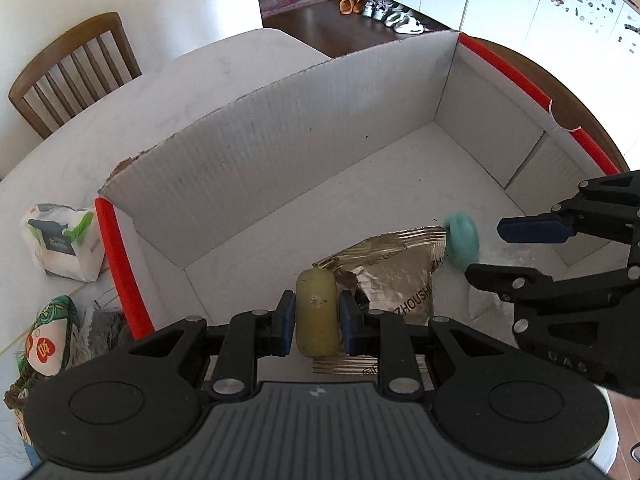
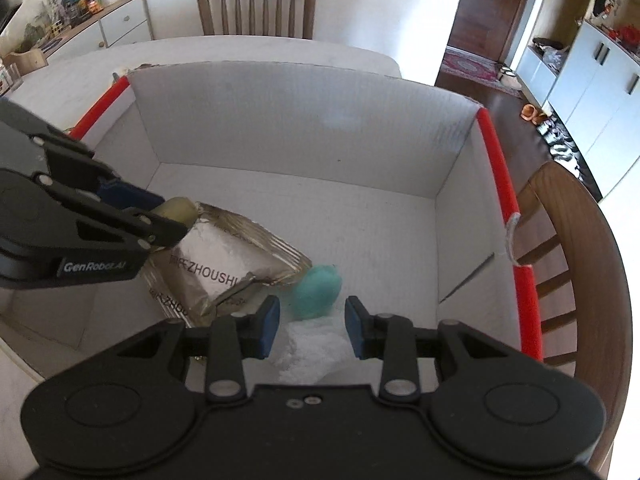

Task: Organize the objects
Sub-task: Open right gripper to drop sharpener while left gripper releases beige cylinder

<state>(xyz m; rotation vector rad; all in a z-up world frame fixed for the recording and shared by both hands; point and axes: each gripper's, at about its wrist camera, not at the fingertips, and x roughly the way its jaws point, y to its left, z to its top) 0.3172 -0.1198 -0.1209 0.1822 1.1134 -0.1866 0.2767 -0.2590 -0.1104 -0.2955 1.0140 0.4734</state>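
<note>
— Left gripper (image 1: pixel 317 322) is clenched on a yellowish capsule-shaped thing (image 1: pixel 317 312), pads pressing both its sides, and it points steeply down into the white cardboard box (image 1: pixel 280 152). See it?

— Yes. It hangs just above the foil packet (image 1: pixel 396 280) lying on the box floor, not yet let go. And the right gripper (image 2: pixel 311 326)?

— Its pads stand apart with nothing pressed between them. A teal rounded object (image 2: pixel 316 290) sits just ahead of the fingertips, blurred, beside the packet's corner; whether it rests or rolls I cannot tell.

— So how far along, would you say?

— I judge it partway. The packet and the teal piece are inside the box; the capsule is over it but unreleased.

— And what is left?

— Outside, on the table (image 1: pixel 180 76) by the red-edged wall, a white tissue pack (image 1: pixel 64 244) and a patterned pouch (image 1: pixel 48 340) wait, probably next.
</note>
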